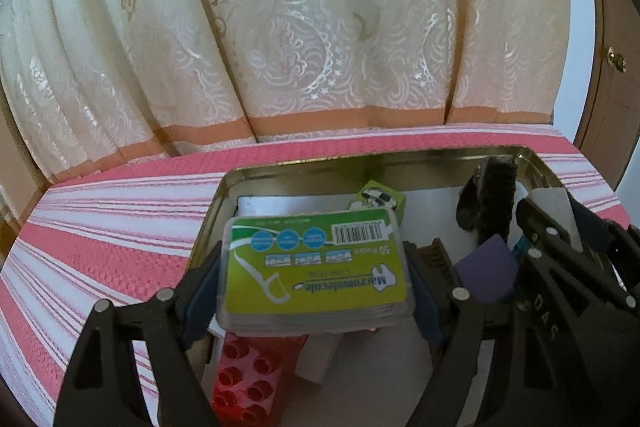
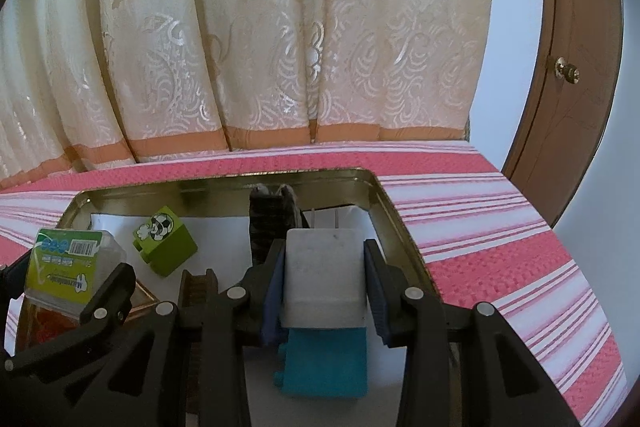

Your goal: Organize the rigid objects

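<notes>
Over the gold tin (image 1: 224, 195), the left hand-held gripper (image 1: 316, 279) clamps a floss-pick box (image 1: 316, 267); the right hand-held gripper (image 2: 324, 279) pinches a white block (image 2: 324, 267).

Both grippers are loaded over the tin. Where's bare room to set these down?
Inside the tin, white floor shows between green block and black brush. Near end is crowded: red brick, teal block. Striped cloth right of the tin is bare.

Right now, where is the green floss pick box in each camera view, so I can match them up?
Left wrist: floss pick box at lower centre, clamped in the left gripper.
Right wrist: floss pick box at far left.
Shared landmark: green cube inside the tin.
</notes>
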Available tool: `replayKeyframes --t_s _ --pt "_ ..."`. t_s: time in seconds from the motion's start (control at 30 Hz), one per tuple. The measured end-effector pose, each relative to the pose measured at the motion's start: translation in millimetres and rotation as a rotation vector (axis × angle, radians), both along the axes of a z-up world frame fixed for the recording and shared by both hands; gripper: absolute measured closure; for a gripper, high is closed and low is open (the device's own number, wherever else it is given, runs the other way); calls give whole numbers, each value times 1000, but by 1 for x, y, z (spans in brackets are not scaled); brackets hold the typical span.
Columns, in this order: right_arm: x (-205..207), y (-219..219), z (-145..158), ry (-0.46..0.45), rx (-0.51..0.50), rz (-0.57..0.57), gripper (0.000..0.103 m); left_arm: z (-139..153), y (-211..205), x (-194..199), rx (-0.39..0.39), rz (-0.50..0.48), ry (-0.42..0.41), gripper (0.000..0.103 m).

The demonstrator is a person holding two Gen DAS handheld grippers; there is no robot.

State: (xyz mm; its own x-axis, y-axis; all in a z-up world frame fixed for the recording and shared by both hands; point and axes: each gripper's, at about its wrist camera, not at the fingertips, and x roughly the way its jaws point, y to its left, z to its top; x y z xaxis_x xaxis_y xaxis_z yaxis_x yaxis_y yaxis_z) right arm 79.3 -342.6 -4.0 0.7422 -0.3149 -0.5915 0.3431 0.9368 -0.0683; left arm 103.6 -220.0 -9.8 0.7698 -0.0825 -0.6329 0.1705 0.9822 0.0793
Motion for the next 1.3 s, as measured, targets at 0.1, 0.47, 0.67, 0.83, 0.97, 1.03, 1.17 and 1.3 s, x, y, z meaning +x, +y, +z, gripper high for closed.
replayKeyframes --t_s 0.1,0.47,0.67,0.83,0.97,1.03,1.17,1.3 --pt "2 0 -2 12 4 5 62 -1 1 2 -11 1 25 21" --pt "0 15 -5 17 -129 -10 56 -5 7 9 2 21 68 15" --pt "-4 4 -3 -2 -77 -30 45 -3 14 6 -37 22 55 11" --pt "-10 -6 -2 -45 43 -19 30 2 27 -4 -52 56 -19 0" --pt "-14 -6 -2 -70 105 10 24 4 31 -14 -20 64 -68 0" --pt "-17 -4 -2 -74 120 18 23 4 34 -16 -43 53 -78 0" --pt "-26 -8 -2 -101 171 10 17 3 38 -23 -78 32 -104 0" --pt "-38 -5 2 -146 157 2 15 7 35 -33 -65 13 -161 0"
